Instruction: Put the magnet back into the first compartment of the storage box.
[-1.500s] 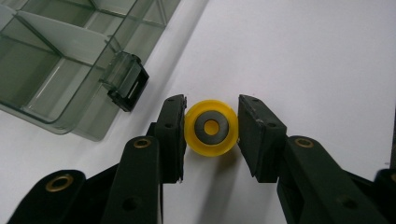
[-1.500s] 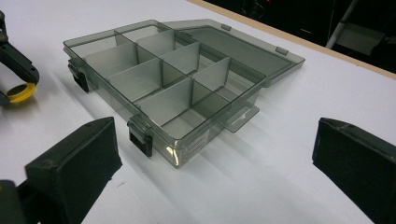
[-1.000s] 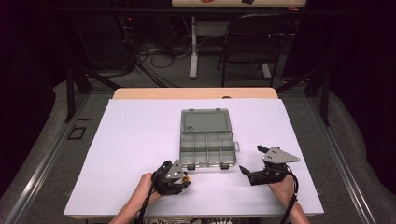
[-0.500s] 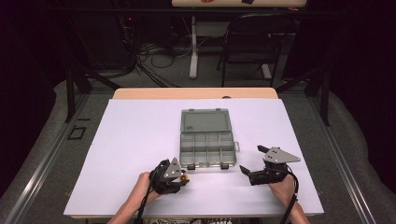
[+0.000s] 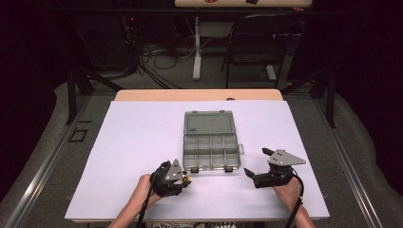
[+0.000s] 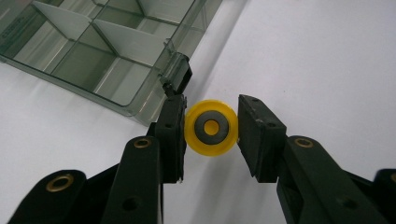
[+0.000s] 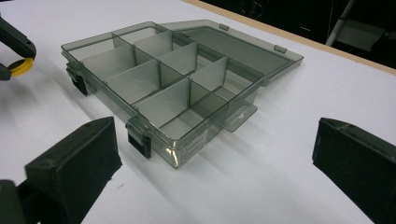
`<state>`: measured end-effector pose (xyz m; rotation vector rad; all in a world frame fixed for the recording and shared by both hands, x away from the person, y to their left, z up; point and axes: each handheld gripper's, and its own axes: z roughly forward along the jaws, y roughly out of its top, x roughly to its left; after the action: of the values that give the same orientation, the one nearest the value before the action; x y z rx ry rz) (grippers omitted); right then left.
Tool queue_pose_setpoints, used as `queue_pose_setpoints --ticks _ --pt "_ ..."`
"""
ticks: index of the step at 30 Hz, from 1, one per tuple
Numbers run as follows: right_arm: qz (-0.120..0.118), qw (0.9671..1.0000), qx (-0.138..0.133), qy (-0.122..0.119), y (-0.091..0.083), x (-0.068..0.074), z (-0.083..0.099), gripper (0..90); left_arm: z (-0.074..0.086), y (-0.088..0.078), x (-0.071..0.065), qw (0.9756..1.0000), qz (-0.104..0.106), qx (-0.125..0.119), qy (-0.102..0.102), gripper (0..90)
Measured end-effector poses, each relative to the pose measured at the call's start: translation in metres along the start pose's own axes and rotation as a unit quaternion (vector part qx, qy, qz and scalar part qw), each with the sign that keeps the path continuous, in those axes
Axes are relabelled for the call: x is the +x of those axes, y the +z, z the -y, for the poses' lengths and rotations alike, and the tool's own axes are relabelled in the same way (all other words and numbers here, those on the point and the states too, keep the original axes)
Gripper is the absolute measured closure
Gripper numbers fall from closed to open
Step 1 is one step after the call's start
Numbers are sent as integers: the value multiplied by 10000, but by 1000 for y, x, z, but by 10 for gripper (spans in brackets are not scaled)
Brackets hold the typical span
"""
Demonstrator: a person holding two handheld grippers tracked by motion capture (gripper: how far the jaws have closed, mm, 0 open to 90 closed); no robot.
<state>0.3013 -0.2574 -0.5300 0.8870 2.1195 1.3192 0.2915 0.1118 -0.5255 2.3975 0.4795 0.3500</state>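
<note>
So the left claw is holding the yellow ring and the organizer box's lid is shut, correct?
Not quite. The left claw does hold the yellow ring, but the organizer box is open: its lid lies folded back flat on the table. The high view and the right gripper view both show the bare compartments.

The high view looks forward and down from above the person's side, taking in the whole white counter (image 5: pixel 142 142) from a distance. The left tool (image 6: pixel 211 128) view sits very close, looking steeply down along its own jaws at one corner of the compartment box (image 6: pixel 93 51). The right tool (image 7: pixel 215 163) view looks low across the counter (from nearby) at the same box, which all three views share.
</note>
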Motion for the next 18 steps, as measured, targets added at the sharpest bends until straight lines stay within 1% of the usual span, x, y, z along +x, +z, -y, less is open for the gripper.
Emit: queue_pose_setpoints --ticks 4,6,8,13,18 --pt "18 10000 -35 29 -1 -1 0 0 -1 -2 1 10000 -53 -17 4 632" --pt "81 10000 -42 19 -1 -1 0 0 -1 -2 0 10000 -74 -12 17 632" --pt "75 9999 -43 57 -1 -2 0 0 -2 -3 0 10000 -88 -40 24 632" --pt "60 10000 -40 38 -1 -2 0 0 -4 -5 0 9999 -138 -58 46 632" --pt "146 9999 -50 58 -2 -2 0 0 -5 -7 -1 9997 -199 -82 90 632"
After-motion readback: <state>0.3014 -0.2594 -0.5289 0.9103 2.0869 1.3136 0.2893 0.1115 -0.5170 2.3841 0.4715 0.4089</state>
